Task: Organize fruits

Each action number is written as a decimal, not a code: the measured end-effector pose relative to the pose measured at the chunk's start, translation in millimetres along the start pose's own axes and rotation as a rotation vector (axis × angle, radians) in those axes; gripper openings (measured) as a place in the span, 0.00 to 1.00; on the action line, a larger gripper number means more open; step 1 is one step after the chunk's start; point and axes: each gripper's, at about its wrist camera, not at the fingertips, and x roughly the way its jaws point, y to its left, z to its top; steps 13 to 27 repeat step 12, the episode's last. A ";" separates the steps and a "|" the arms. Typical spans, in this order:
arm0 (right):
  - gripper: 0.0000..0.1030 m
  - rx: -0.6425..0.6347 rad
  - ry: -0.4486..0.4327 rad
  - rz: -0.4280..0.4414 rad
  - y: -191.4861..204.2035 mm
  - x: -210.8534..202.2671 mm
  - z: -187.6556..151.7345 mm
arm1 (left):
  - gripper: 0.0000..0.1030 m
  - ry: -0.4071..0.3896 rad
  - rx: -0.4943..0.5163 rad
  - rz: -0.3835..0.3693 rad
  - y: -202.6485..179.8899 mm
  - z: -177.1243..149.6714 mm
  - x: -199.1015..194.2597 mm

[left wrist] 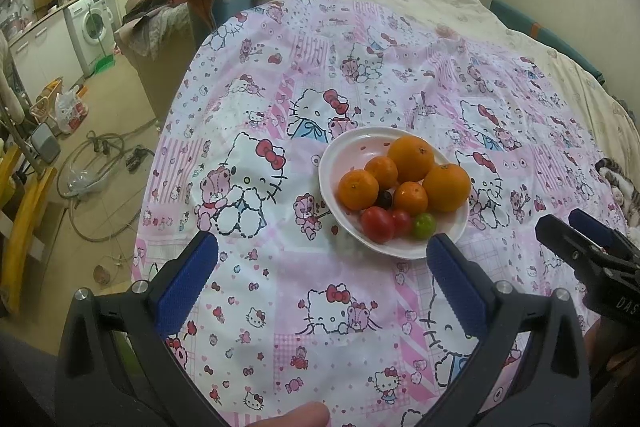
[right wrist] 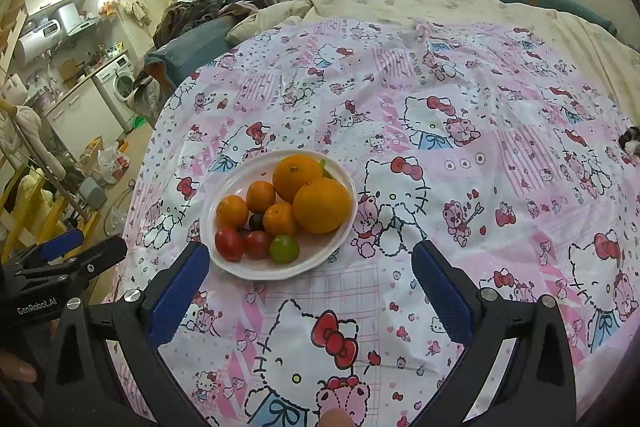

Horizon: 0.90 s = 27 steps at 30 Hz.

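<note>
Glossy, probably ceramic plate (left wrist: 336, 155) on smooth printed cloth (left wrist: 360, 67)

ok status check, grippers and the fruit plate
Left gripper and right gripper open, empty. Fruit piled on white plate, untouched. Nothing in the way.

White plate (left wrist: 332, 163) showing faint pink specks, oranges (left wrist: 412, 158) glowing orange, tomatoes (left wrist: 378, 224) showing red, one green fruit (left wrist: 424, 225), one dark, possibly purple, fruit (left wrist: 384, 199), pink-and-white cartoon-cat cloth (left wrist: 280, 307) spreading underneath, blue gripper pads (left wrist: 188, 283).
</note>
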 end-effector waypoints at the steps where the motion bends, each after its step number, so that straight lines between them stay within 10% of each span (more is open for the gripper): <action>1: 1.00 0.000 0.000 0.000 0.2 -0.1 0.0 | 1.00 0.001 0.000 0.001 0.1 0.3 0.0; 27: 1.00 -0.002 -0.003 0.001 1.3 -0.3 0.0 | 1.00 0.005 -0.001 0.003 0.8 -0.6 0.6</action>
